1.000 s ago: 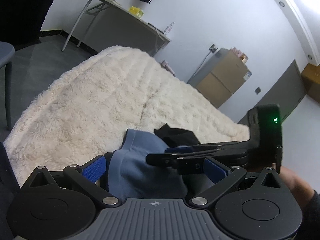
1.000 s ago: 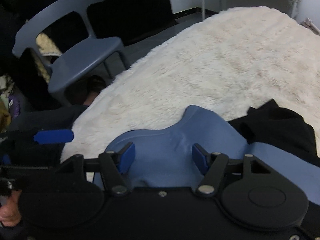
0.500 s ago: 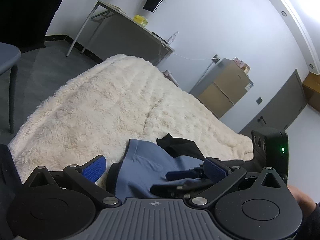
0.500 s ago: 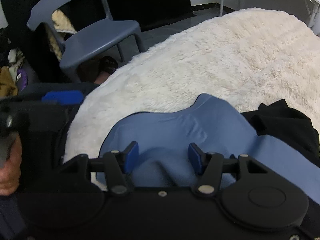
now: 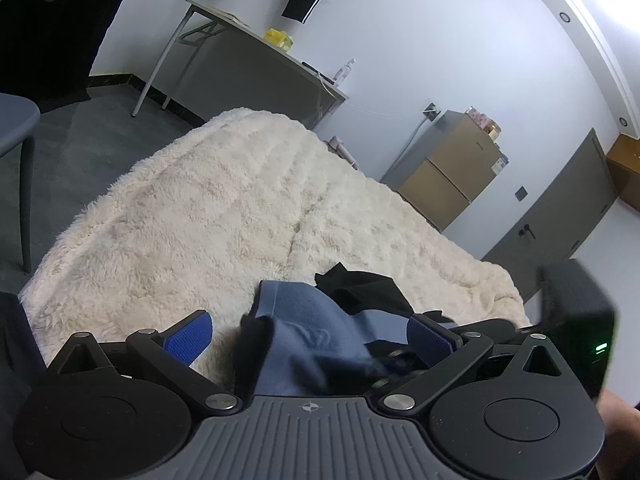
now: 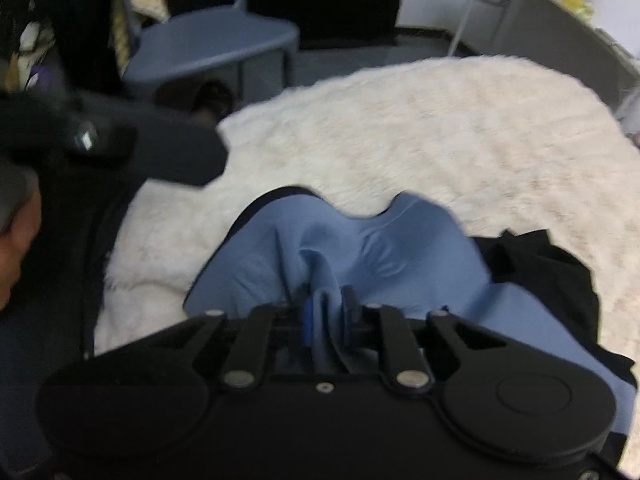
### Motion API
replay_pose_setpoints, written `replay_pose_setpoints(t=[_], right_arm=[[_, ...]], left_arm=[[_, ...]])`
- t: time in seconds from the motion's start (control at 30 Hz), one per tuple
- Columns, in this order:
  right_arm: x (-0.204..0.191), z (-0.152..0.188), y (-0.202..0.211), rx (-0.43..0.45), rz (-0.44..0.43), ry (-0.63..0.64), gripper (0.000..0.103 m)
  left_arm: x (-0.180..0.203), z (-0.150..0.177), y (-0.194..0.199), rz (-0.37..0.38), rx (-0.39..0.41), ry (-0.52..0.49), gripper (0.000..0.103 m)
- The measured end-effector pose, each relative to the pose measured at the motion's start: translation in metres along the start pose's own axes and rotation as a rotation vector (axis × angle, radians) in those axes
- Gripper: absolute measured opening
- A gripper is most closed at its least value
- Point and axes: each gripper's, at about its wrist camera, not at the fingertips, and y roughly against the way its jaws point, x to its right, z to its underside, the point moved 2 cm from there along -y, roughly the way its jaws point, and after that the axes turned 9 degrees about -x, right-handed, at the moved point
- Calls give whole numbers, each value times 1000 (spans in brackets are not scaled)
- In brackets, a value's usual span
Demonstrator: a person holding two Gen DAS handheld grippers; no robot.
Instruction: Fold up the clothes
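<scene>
A blue garment [image 6: 360, 248] lies bunched at the near edge of a cream fluffy blanket [image 6: 420, 128], with a black garment [image 6: 540, 264] to its right. My right gripper [image 6: 326, 312] points steeply down, and its jaws are closing with a raised fold of the blue cloth pinched between the pads. In the left wrist view the same blue garment [image 5: 308, 316] sits between the wide-apart pads of my open left gripper [image 5: 310, 336], which do not press on it. The black garment [image 5: 360, 292] lies just beyond it, and the right gripper's body [image 5: 576, 312] shows at the right.
A grey chair [image 6: 212, 44] stands on the dark floor beyond the blanket's left edge. A grey table [image 5: 256, 60], a brown cabinet [image 5: 452, 172] and a grey door [image 5: 560, 208] line the far wall. A hand [image 6: 16, 248] holds the left gripper body [image 6: 120, 140].
The right jaws have gone from wide apart to pinched on the blue cloth, which now rises in a fold. The right gripper has rolled and shifted. The left gripper has stayed open and still.
</scene>
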Motion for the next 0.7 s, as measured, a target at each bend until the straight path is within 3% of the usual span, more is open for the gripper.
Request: replay_pose_setpoints(t=[0.27, 0.33, 0.37, 0.43, 0.5, 0.6, 0.67, 0.7], right_arm=[[36, 37, 113, 347, 158, -183, 9], [50, 67, 146, 504, 191, -226, 9], [53, 74, 150, 523, 200, -244, 9], [80, 123, 170, 590, 253, -364, 9], [96, 158, 169, 576, 319, -460, 10], [129, 231, 143, 411, 471, -715, 14], [145, 282, 118, 146, 699, -980, 19], [144, 297, 116, 145, 703, -1064, 19]], left_arm=[[0, -1, -2, 5, -8, 8, 103], [0, -1, -3, 4, -10, 7, 103], [0, -1, -3, 4, -11, 6, 103], [0, -1, -3, 4, -12, 7, 103], [0, -1, -3, 9, -14, 8, 103], [1, -1, -4, 11, -17, 6, 103], [2, 0, -5, 11, -19, 4, 103], [3, 1, -5, 9, -21, -2, 103]])
